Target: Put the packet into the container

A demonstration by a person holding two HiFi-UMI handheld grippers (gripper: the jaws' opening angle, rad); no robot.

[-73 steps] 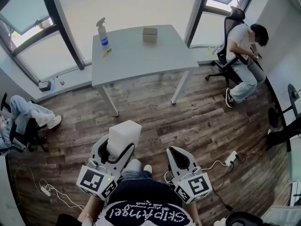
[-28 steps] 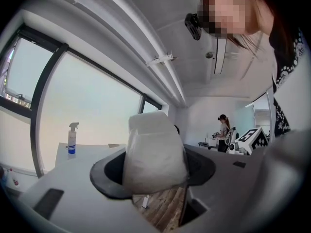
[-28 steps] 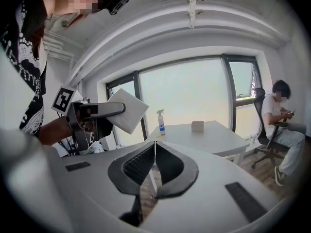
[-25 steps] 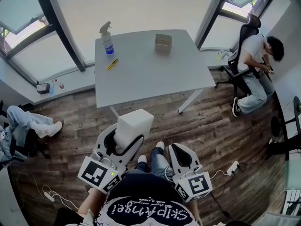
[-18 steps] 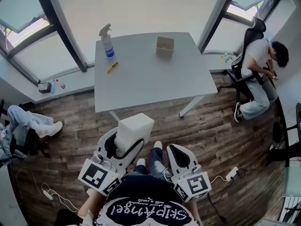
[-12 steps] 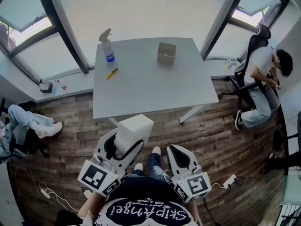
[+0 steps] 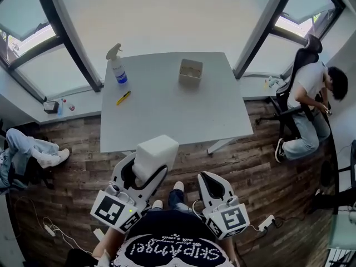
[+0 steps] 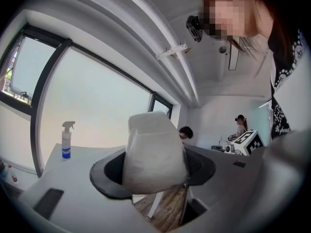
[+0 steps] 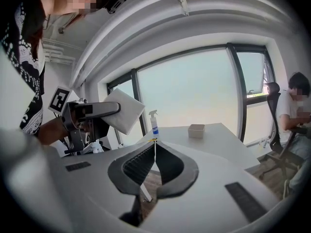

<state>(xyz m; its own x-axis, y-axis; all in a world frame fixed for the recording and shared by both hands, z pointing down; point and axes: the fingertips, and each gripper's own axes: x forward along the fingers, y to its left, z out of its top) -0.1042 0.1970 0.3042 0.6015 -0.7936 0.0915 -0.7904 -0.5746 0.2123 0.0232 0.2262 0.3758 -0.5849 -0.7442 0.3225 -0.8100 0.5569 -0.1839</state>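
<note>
Pinched white packet point(image 8: 154, 149) between left tongs point(image 8: 153, 173), just short of surface's point(image 7: 167, 113) near edge. Pressed right tongs point(image 9: 154, 148) together, empty. Container point(image 7: 190, 71) near far edge, well apart.

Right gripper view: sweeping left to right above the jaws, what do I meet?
packet → spray bottle → container → seated person
</note>
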